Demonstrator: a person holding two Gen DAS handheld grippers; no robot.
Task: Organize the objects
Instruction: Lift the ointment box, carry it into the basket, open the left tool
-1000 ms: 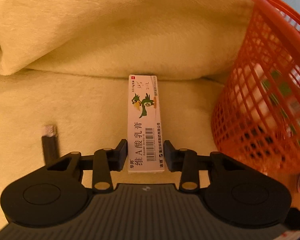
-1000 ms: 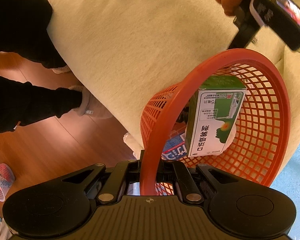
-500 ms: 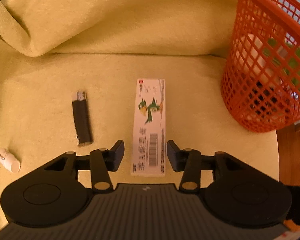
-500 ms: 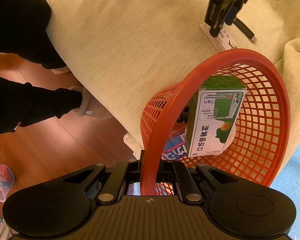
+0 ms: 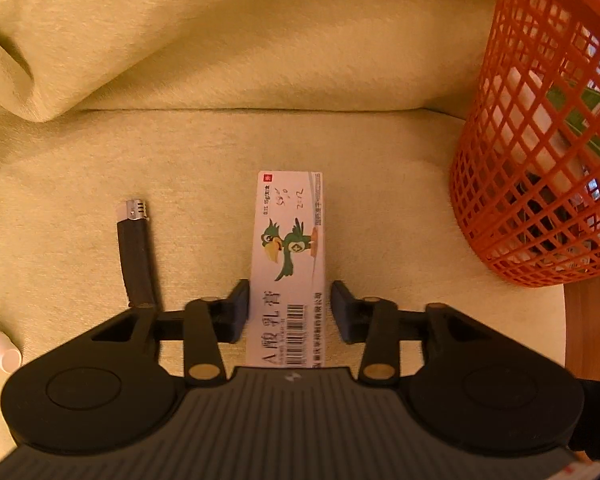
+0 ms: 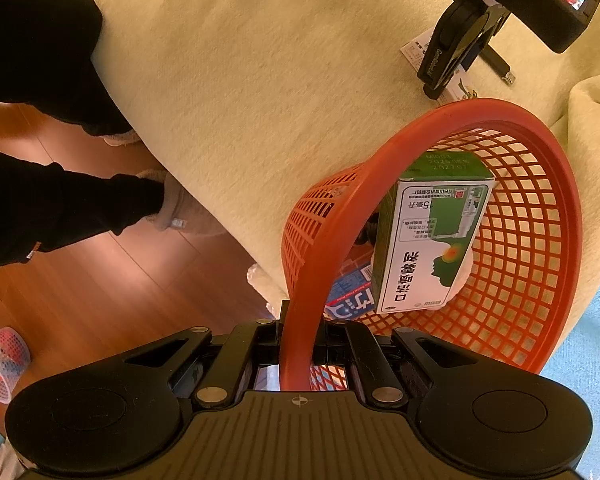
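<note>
Left hand-held gripper [image 5: 290, 308] low over cushion, parted around white box [image 5: 290, 256], right hand-held gripper [image 6: 298, 354] clamping basket [image 6: 540, 168] rim

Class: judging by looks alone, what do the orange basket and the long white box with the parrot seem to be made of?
Orange basket: probably moulded plastic, slightly glossy; uniform colour, open lattice walls, thick smooth rim. Long white box: likely printed card, smooth finish; crisp flat edges, barcode and parrot picture.

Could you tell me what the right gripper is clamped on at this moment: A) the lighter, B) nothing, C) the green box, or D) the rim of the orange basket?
D: the right gripper has its fingers shut on the rim of the orange basket.
</note>
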